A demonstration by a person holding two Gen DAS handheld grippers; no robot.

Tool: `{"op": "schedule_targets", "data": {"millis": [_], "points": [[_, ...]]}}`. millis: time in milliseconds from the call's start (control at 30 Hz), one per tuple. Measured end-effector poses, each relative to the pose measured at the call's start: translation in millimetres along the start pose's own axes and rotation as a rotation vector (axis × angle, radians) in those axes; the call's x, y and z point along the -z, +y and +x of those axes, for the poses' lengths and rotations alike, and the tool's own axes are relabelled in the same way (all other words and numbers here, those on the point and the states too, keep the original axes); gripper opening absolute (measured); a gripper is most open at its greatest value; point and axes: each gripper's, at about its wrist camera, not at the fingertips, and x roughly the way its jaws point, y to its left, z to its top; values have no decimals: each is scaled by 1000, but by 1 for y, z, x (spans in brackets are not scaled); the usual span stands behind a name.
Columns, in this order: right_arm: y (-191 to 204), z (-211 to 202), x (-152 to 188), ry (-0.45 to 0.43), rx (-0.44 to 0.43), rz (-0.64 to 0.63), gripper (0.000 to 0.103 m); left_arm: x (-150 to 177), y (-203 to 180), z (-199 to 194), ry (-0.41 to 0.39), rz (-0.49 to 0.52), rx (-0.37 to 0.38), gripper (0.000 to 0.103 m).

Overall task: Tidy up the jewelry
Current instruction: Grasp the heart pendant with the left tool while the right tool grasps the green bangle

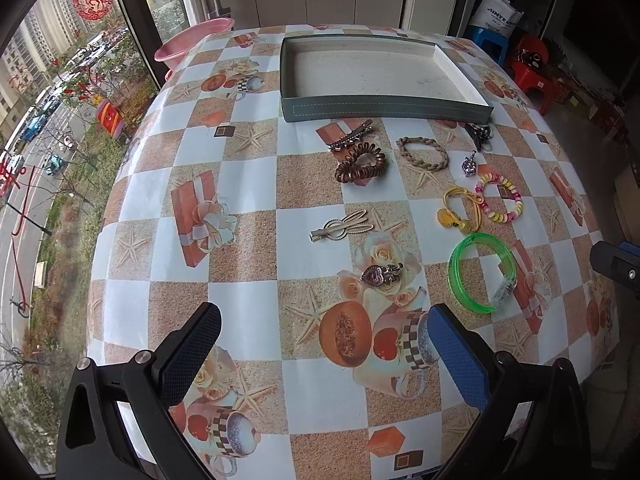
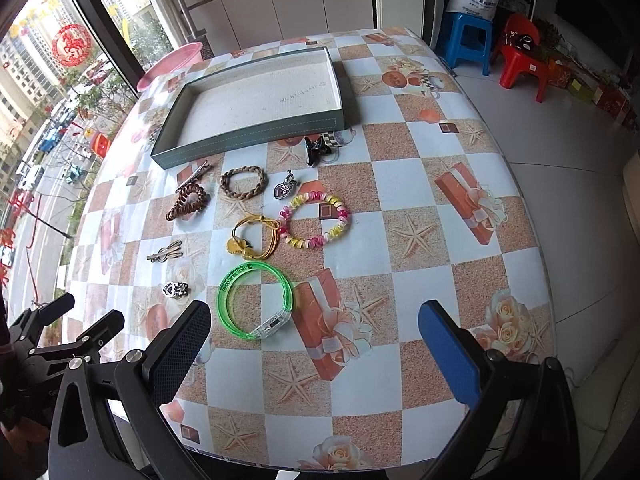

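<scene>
A grey-green tray (image 1: 384, 109) (image 2: 248, 136) stands empty at the far side of the table. In front of it lie loose pieces: a brown coil hair tie (image 1: 360, 163) (image 2: 188, 202), a braided band (image 1: 422, 153) (image 2: 243, 182), a pink-yellow bracelet (image 1: 500, 197) (image 2: 314, 220), a yellow hair tie (image 1: 460, 208) (image 2: 252, 238), a green bangle (image 1: 482, 272) (image 2: 254, 300), a metal rabbit clip (image 1: 340, 227) (image 2: 166, 253) and a heart charm (image 1: 380, 274) (image 2: 175, 289). My left gripper (image 1: 325, 354) is open, just short of the heart charm. My right gripper (image 2: 316, 352) is open, near the bangle.
A black clip (image 1: 478, 133) (image 2: 316, 149), a barrette (image 1: 352, 136) (image 2: 194, 176) and a second heart charm (image 1: 469, 164) (image 2: 284, 188) lie near the tray. A pink basin (image 1: 192, 42) sits at the far left edge. Plastic stools (image 2: 520, 60) stand on the floor at right.
</scene>
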Motion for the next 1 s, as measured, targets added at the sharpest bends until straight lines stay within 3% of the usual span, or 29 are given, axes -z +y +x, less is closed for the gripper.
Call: {"op": "schedule_targets", "data": {"millis": [167,533,633,700,767,900,1000], "points": [[1,36,-7,154,9,27,103,-9,-9,28,62,68,1,103],[5,90,-9,302,11,38,103,-19,-21,74,132,144,27,102],[5,99,-11,318,9,44,97,-19,-24,78,136,163,38,91],[8,104,-11,335,11,41,90,-20,-27,79,132,174,46,89],[11,110,-11,353,13,35,76,-21,-29,78,126,182,49,83],[26,114,-9,346,31,8,75,-27,-38,77,121,194,53,77],[38,117,-9,345,53,-18,66,-32,-49,74,116,213,66,62]]}}
